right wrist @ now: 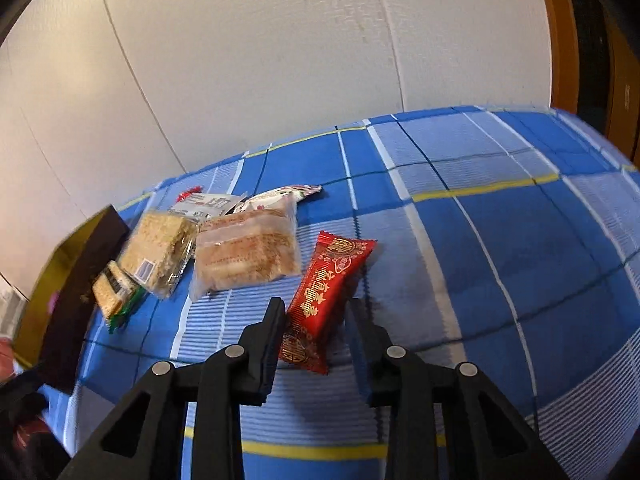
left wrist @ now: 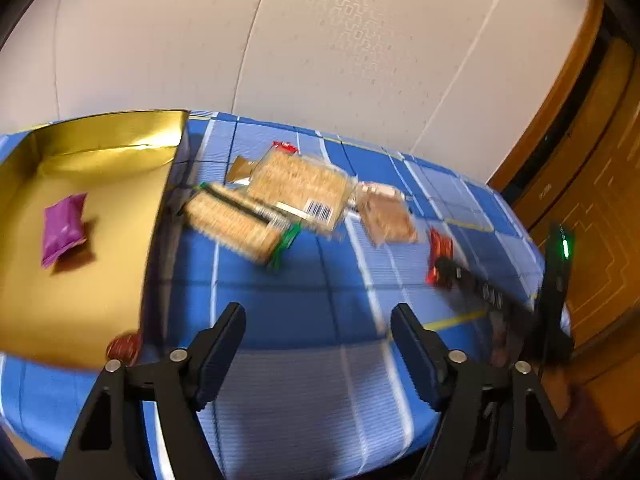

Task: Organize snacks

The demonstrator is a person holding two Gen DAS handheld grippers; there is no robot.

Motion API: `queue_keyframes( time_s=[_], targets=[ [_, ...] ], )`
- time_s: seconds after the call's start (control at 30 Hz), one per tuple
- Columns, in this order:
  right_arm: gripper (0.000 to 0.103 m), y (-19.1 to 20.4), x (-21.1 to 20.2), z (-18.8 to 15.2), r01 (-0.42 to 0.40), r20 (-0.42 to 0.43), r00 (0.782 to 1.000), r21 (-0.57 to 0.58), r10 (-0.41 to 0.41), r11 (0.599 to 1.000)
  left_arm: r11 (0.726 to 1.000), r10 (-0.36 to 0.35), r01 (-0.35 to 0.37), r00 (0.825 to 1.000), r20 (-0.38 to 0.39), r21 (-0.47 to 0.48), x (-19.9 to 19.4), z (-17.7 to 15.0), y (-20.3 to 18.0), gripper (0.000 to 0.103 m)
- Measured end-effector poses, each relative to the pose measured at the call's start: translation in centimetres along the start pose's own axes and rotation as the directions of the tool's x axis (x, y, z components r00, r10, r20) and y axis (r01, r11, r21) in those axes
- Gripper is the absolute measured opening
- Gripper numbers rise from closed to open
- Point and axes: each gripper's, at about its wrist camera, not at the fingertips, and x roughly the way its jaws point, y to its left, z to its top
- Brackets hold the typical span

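Note:
My left gripper point(left wrist: 318, 312) is open and holds nothing above the blue checked tablecloth point(left wrist: 304, 280). To its left lies a gold box point(left wrist: 80, 300) with a purple packet point(left wrist: 64, 226) inside. Beyond it lie a green-edged cracker pack point(left wrist: 236, 224), a clear barcoded cracker pack point(left wrist: 300, 186) and a brown cake pack point(left wrist: 386, 212). My right gripper point(right wrist: 316, 304) points down at a red snack packet point(right wrist: 328, 276) that lies on the cloth, with a finger tight against each long side. From the left wrist, that gripper point(left wrist: 442, 268) shows at the right, on the same red packet point(left wrist: 440, 246).
A small red packet point(left wrist: 124, 346) lies at the gold box's near corner. From the right wrist the box point(right wrist: 80, 264) shows its dark outer side, with the cake pack point(right wrist: 246, 252) and cracker packs point(right wrist: 158, 248) beside it. A white wall stands behind; a wooden door point(left wrist: 592, 200) at right.

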Motion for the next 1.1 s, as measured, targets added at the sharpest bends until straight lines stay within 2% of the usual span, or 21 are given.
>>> queue_keyframes(
  time_s=[0.13,0.2,0.27,0.33,0.47,0.6,0.73,0.87,0.97,1.1],
  targets=[
    [0.030,-1.2,-0.5,-0.6,-0.053,0.021,0.998,0.041,0.053,0.998,1.000,0.020,-0.020,1.000,0.002,-0.005,1.4,3.7,-1.0,0.074],
    [0.030,-1.2,-0.5,-0.6,-0.058,0.024,0.998,0.043,0.057,0.997,0.999,0.041,-0.041,0.999,0.006,0.007,2.3,5.3,-1.2,0.078],
    [0.030,-1.5,-0.5,-0.6,-0.074,0.029,0.997,0.060,0.072,0.995,0.997,0.071,-0.071,0.997,-0.005,0.006,3.3,6.9,-0.8,0.087],
    [0.030,-1.8,-0.6,-0.6,-0.092,0.033,0.995,0.077,0.090,0.993,0.998,0.067,-0.068,0.998,-0.021,-0.007,4.9,8.7,-0.2,0.088],
    [0.030,-2.1,-0.6,-0.6,-0.119,0.036,0.993,0.100,0.116,0.988,0.994,0.107,-0.107,0.992,-0.060,-0.008,8.1,11.8,1.1,0.088],
    [0.030,-2.2,-0.6,-0.6,-0.134,0.037,0.991,0.108,0.130,0.985,0.994,0.106,-0.108,0.991,-0.080,-0.018,10.8,13.6,1.5,0.091],
    [0.030,-2.4,-0.5,-0.5,-0.149,0.036,0.989,0.114,0.146,0.982,0.993,0.117,-0.117,0.985,-0.128,0.012,13.1,13.7,1.6,0.091],
    [0.030,-2.5,-0.4,-0.4,-0.158,0.036,0.987,0.117,0.155,0.980,0.998,0.053,-0.048,0.985,-0.162,0.034,13.9,12.0,1.3,0.092],
    [0.030,-2.4,-0.3,-0.3,-0.156,0.033,0.988,0.120,0.153,0.980,0.993,0.018,0.001,0.986,-0.164,0.117,13.5,10.2,0.0,0.092],
    [0.030,-2.3,-0.3,-0.3,-0.149,0.033,0.989,0.116,0.146,0.982,0.976,-0.024,0.067,0.979,-0.203,0.208,12.8,7.5,-1.6,0.092]
  ],
)
